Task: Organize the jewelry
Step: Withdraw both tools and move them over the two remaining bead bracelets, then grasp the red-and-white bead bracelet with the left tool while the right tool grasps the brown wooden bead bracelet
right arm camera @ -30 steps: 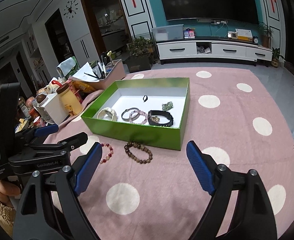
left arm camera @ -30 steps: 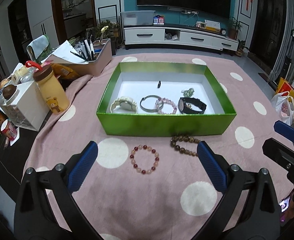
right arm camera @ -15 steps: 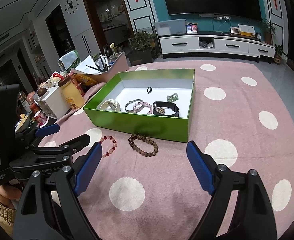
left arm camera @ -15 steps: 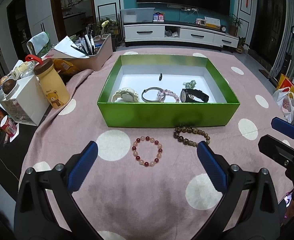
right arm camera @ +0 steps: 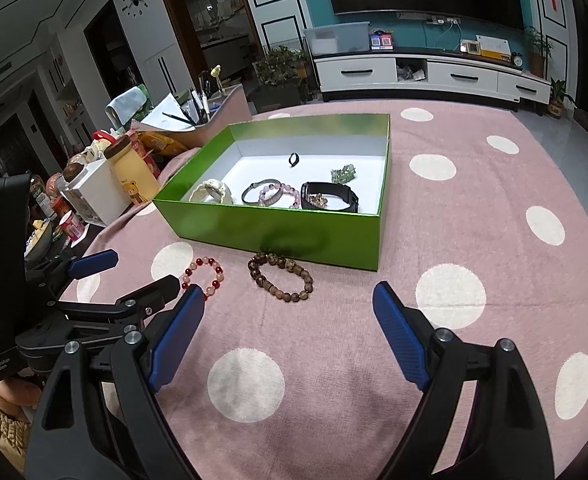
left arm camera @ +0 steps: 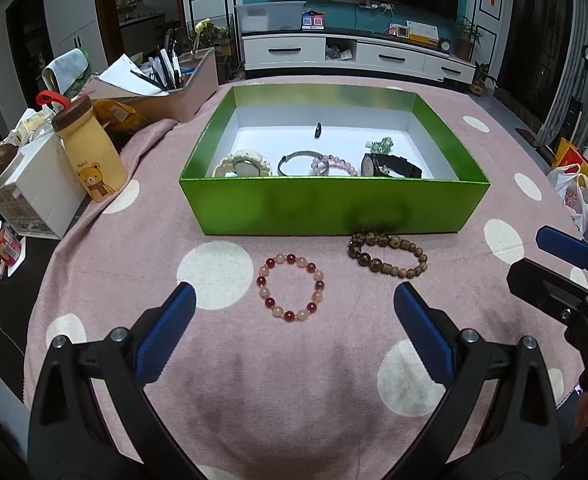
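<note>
Left wrist view: the left tool (left arm camera: 294, 320) hangs wide open and empty over the pink dotted bench (left arm camera: 294, 392), the red bracelet (left arm camera: 292, 293) lying between its fingertips. Just beyond to the right, a brown bracelet (left arm camera: 387, 254) touches the green box (left arm camera: 333, 208). Inside sit a white watch (left arm camera: 242, 165), bangle (left arm camera: 295, 160), pink bracelet (left arm camera: 333, 164), black watch (left arm camera: 389, 166) and small ring (left arm camera: 317, 130). The right tool (right arm camera: 288, 332), also wide open and empty, points at bare cloth. A yellow bottle (left arm camera: 90, 152) and clutter crowd the bench's left edge.
</note>
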Action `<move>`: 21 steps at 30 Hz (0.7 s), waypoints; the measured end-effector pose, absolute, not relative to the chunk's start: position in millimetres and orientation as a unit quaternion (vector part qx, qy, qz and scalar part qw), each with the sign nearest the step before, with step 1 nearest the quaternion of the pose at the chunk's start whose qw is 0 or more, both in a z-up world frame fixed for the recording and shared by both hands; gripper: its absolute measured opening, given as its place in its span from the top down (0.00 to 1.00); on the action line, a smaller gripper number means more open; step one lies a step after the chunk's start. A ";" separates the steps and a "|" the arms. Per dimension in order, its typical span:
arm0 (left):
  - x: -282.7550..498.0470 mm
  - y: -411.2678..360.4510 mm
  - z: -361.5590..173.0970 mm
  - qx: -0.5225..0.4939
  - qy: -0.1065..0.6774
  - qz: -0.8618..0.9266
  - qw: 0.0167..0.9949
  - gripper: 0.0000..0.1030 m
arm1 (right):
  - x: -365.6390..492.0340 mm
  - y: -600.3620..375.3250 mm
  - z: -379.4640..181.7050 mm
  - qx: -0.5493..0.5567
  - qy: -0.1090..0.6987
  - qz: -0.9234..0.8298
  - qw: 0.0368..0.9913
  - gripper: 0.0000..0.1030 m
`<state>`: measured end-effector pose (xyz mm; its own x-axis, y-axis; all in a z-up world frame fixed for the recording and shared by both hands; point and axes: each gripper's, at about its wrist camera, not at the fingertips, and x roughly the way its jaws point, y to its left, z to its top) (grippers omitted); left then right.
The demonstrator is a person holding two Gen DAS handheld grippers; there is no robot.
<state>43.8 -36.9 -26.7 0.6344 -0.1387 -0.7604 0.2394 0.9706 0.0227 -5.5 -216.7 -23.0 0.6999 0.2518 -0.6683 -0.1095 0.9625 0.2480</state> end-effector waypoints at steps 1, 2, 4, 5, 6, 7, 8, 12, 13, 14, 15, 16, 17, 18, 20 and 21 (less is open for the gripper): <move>44.8 -36.5 -28.2 0.061 0.416 -0.105 0.901 0.02 | -4.5 -216.6 -24.3 0.095 0.376 0.098 0.916 0.16; 45.9 -36.7 -30.1 0.061 0.418 -0.105 0.900 0.02 | -3.5 -216.4 -25.2 0.095 0.377 0.098 0.916 0.16; 48.1 -37.2 -33.0 0.061 0.421 -0.105 0.899 0.02 | -0.9 -216.7 -28.8 0.096 0.382 0.097 0.914 0.16; 49.0 -37.2 -34.7 0.061 0.422 -0.105 0.898 0.02 | 0.5 -217.1 -30.5 0.097 0.384 0.097 0.913 0.16; 50.0 -37.0 -36.7 0.061 0.424 -0.105 0.897 0.02 | 1.7 -217.1 -31.4 0.097 0.386 0.096 0.913 0.16; 50.9 -36.7 -38.7 0.060 0.426 -0.105 0.896 0.02 | 3.2 -217.3 -33.4 0.097 0.388 0.096 0.912 0.16; 51.9 -36.3 -40.0 0.060 0.428 -0.105 0.896 0.02 | 4.2 -217.1 -35.1 0.098 0.389 0.095 0.911 0.16; 56.1 -34.5 -46.7 0.056 0.435 -0.105 0.893 0.02 | 9.4 -217.6 -42.2 0.099 0.397 0.094 0.908 0.16; 57.7 -33.0 -48.8 0.054 0.437 -0.105 0.892 0.02 | 10.7 -217.8 -44.0 0.099 0.399 0.094 0.907 0.16; 58.0 -32.4 -49.8 0.053 0.437 -0.106 0.892 0.02 | 12.0 -218.0 -45.5 0.099 0.401 0.094 0.906 0.16; 58.8 -31.4 -51.4 0.052 0.438 -0.106 0.891 0.02 | 13.3 -218.1 -47.4 0.099 0.403 0.094 0.905 0.16; 59.4 -30.1 -52.5 0.050 0.438 -0.108 0.891 0.02 | 14.7 -218.3 -49.4 0.100 0.406 0.094 0.904 0.16; 59.7 -28.6 -53.8 0.048 0.438 -0.109 0.891 0.02 | 16.2 -218.3 -51.2 0.100 0.408 0.093 0.903 0.16; 60.2 -27.9 -54.4 0.047 0.437 -0.110 0.891 0.02 | 17.4 -218.5 -52.7 0.100 0.409 0.093 0.902 0.16; 60.1 -24.0 -56.3 0.041 0.434 -0.116 0.892 0.02 | 20.5 -219.2 -57.3 0.100 0.415 0.091 0.900 0.16; 60.2 -22.7 -56.8 0.039 0.433 -0.118 0.893 0.02 | 21.9 -219.4 -59.4 0.100 0.417 0.090 0.899 0.16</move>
<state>60.2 -22.7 -56.8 0.5972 -0.1762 -0.7825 0.2444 0.9692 -0.0318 21.9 -219.4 -59.4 0.6353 0.2447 -0.7325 -0.0783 0.9640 0.2541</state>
